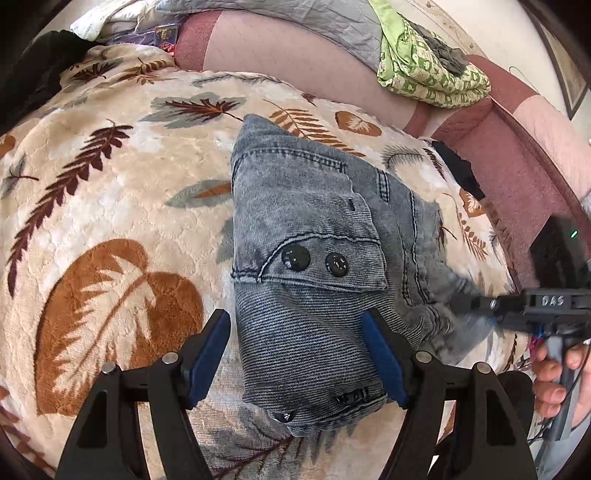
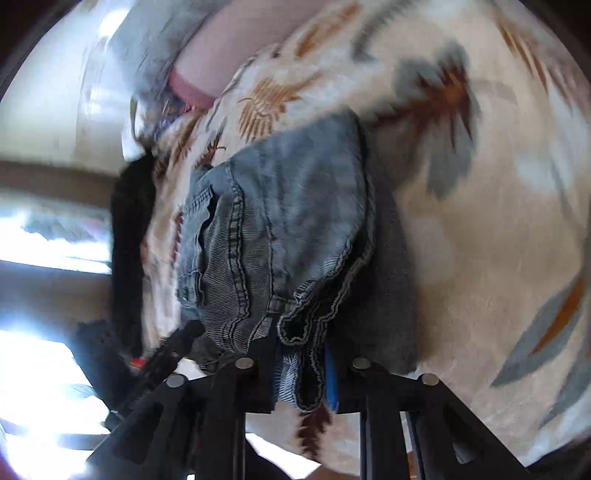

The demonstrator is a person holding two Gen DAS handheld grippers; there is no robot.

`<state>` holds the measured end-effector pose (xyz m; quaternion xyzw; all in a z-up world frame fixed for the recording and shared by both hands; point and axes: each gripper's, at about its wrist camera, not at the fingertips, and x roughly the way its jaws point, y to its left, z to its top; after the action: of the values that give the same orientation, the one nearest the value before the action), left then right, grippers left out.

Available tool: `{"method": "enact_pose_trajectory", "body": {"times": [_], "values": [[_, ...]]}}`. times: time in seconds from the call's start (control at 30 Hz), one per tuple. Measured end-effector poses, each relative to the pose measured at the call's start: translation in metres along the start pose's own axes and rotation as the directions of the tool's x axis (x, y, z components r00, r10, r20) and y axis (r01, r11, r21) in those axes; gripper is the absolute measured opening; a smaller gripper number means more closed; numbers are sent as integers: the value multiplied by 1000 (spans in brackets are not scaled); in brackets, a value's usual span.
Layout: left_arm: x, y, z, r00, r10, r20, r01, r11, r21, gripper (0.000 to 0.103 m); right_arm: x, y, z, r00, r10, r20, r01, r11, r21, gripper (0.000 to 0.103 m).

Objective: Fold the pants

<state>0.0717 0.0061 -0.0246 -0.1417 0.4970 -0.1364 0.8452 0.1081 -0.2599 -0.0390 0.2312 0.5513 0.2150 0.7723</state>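
Observation:
The grey-blue denim pants [image 1: 306, 229] lie folded into a compact bundle on the leaf-patterned blanket [image 1: 110, 192], waistband with two black buttons facing up. My left gripper [image 1: 297, 354] is open, its blue-padded fingers [image 1: 208, 354] straddling the bundle's near end just above it. My right gripper [image 2: 303, 373] is shut on the hemmed edge of the pants [image 2: 280, 206] and lifts it slightly; it shows in the left wrist view [image 1: 476, 304] at the bundle's right side, held by a hand.
A pink sofa back [image 1: 295, 62] runs behind the blanket. A green patterned cloth [image 1: 424, 66] and a grey quilt [image 1: 314, 22] lie on it. A black item [image 1: 33, 74] sits at far left. The right wrist view is motion-blurred.

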Motion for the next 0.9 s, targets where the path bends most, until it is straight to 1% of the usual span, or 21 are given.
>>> {"method": "enact_pose_trajectory", "body": {"times": [0.07,0.13,0.17,0.23,0.27,0.3,0.33,0.37,0.4,0.43,0.47,0.5,0.53,0.57,0.6,0.63,0.67,0.7,0.77,0.83,0.9], "values": [[-2,6,-4,1000,-17,3,17,1000,-14,77,-18,26,2,996,-56,76,64,992,-107,15],[-2,8,-4,999,-45,4,45,998,-33,79,-34,47,-2,976,-128,176,163,965,-205,15],[-2,9,-5,998,-62,4,62,997,-40,79,-37,53,-5,967,-150,205,198,949,-244,15],[1,6,-6,998,-61,-2,61,998,-33,81,-23,41,-14,943,-241,231,303,909,-287,16],[3,4,-6,998,-57,-8,57,998,-27,83,-3,25,-16,938,-284,197,334,892,-305,17],[7,1,-6,999,-47,-19,47,999,-22,84,15,8,-16,948,-290,132,317,905,-283,21],[10,-1,-7,999,-45,-28,45,999,-14,85,24,-10,-18,964,-253,83,266,938,-223,25],[11,-4,-7,999,-41,-28,41,999,-7,85,15,-19,-19,974,-198,112,216,960,-179,26],[8,-5,-7,999,-29,-14,29,1000,0,85,2,-22,-19,977,-167,130,185,973,-139,31],[7,-5,-7,1000,-22,-8,22,1000,5,86,-12,-22,-19,974,-156,163,174,979,-105,45],[7,-3,-6,1000,-25,-11,25,1000,6,86,-30,-21,-20,971,-117,210,134,989,-70,50],[9,-2,-5,999,-32,-19,32,1000,0,86,-42,-21,-20,971,-63,229,74,996,-39,56],[9,-1,-5,999,-37,-23,37,999,-8,86,-55,-24,-22,971,46,236,-51,999,17,60],[9,0,-4,999,-40,-23,39,999,-11,86,-59,-28,-25,965,131,227,-151,986,72,63],[10,0,-4,999,-40,-22,40,999,-12,86,-59,-30,-28,959,191,211,-219,968,119,66],[10,-1,-5,999,-39,-18,38,999,-12,87,-52,-33,-33,952,247,182,-278,945,172,66],[10,0,-5,999,-38,-15,38,999,-13,87,-45,-36,-38,948,276,156,-305,929,211,66],[9,1,-6,999,-38,-13,38,999,-14,87,-31,-41,-45,945,301,124,-325,907,269,66],[9,1,-6,999,-35,-9,35,999,-14,88,-12,-44,-50,946,311,93,-325,895,307,66],[8,1,-7,1000,-27,-7,27,1000,-13,88,2,-47,-51,949,296,106,-314,881,354,66],[7,0,-7,1000,-18,1,18,1000,-7,89,5,-49,-48,944,299,141,-330,873,360,66]]}}
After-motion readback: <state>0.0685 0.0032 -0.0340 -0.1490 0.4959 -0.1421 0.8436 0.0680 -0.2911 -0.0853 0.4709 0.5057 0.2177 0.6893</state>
